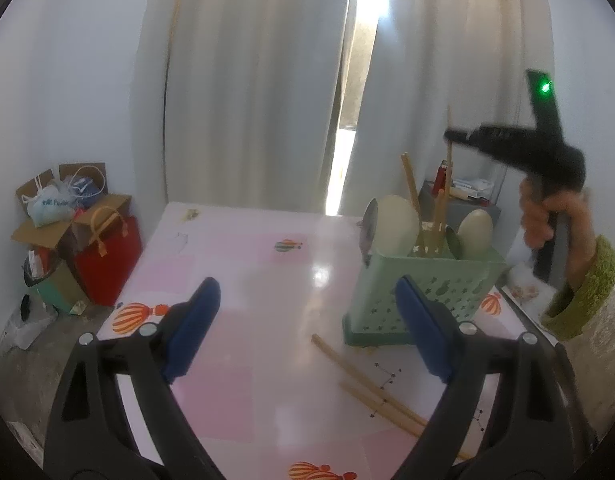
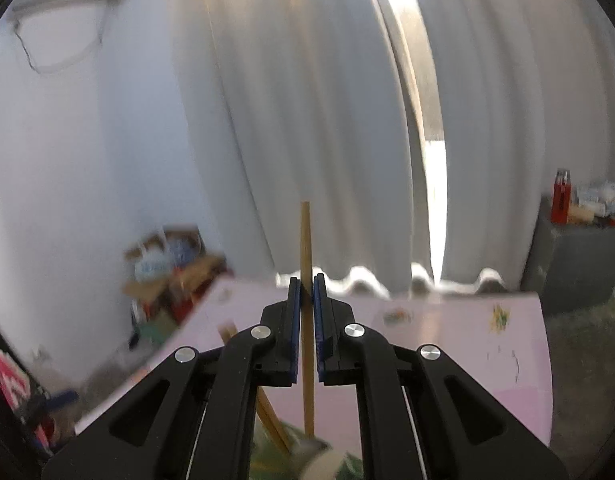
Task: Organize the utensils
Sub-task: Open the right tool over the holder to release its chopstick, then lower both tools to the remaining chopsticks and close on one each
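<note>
Right wrist view: right gripper (image 2: 306, 300) clamps an upright chopstick (image 2: 305, 248) — left gripper (image 1: 307, 328) gapes wide, empty.

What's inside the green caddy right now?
The caddy holds two pale wooden spoons, metal spoons and upright chopsticks. Its walls hide their lower ends and the bottom.

You are holding your left gripper (image 1: 307, 330) with fingers spread wide, while your right gripper (image 2: 306, 300) is pinching its fingers nearly together.
</note>
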Available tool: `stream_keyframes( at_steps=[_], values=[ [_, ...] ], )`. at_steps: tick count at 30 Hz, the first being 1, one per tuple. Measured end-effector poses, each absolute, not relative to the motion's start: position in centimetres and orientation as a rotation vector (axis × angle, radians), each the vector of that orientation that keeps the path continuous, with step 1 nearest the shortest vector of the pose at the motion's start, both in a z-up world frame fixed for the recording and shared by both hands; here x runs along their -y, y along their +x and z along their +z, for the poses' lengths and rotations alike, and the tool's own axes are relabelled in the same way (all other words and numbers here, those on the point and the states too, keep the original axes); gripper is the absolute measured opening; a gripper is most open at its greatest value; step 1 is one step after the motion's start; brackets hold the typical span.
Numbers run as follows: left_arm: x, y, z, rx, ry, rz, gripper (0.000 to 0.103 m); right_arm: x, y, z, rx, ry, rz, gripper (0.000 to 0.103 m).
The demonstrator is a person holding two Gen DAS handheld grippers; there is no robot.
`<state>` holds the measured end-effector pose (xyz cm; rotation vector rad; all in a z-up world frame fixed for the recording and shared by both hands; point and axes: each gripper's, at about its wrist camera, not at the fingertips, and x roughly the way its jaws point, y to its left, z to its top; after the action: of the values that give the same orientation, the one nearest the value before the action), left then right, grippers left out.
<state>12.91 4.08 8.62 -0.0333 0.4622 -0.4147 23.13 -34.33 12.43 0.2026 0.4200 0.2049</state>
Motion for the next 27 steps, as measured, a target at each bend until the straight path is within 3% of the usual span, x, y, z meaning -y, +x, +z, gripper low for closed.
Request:
stream_keyframes(
  at_steps=[3, 5, 7, 11, 21, 27],
  values=[
    [-3.8, 13.1, 8.3, -0.478, -0.031, -0.416, 0.085, 34.7, 23.4, 11.1, -0.488, 0.193, 0.18, 0.011],
    [-3.6, 13.2, 8.3, -0.486, -0.03, -0.417, 0.085, 35.1, 23.0, 10.9, -0.491, 0.21, 0.171, 0.029],
    [-3.3, 13.3, 8.1, -0.495, -0.024, -0.418, 0.085, 35.8, 22.1, 11.1, -0.471, 0.223, 0.154, 0.036],
    [-2.8, 13.5, 7.7, -0.509, -0.008, -0.416, 0.086, 37.3, 20.2, 11.9, -0.43, 0.243, 0.138, 0.042],
    [-1.7, 13.5, 6.5, -0.574, 0.031, -0.403, 0.086, 38.2, 14.6, 12.7, -0.351, 0.296, 0.24, 0.043],
    [-0.8, 13.8, 4.1, -0.672, 0.062, -0.385, 0.086, 34.8, 10.3, 8.6, -0.468, 0.241, 0.408, 0.043]
  ],
)
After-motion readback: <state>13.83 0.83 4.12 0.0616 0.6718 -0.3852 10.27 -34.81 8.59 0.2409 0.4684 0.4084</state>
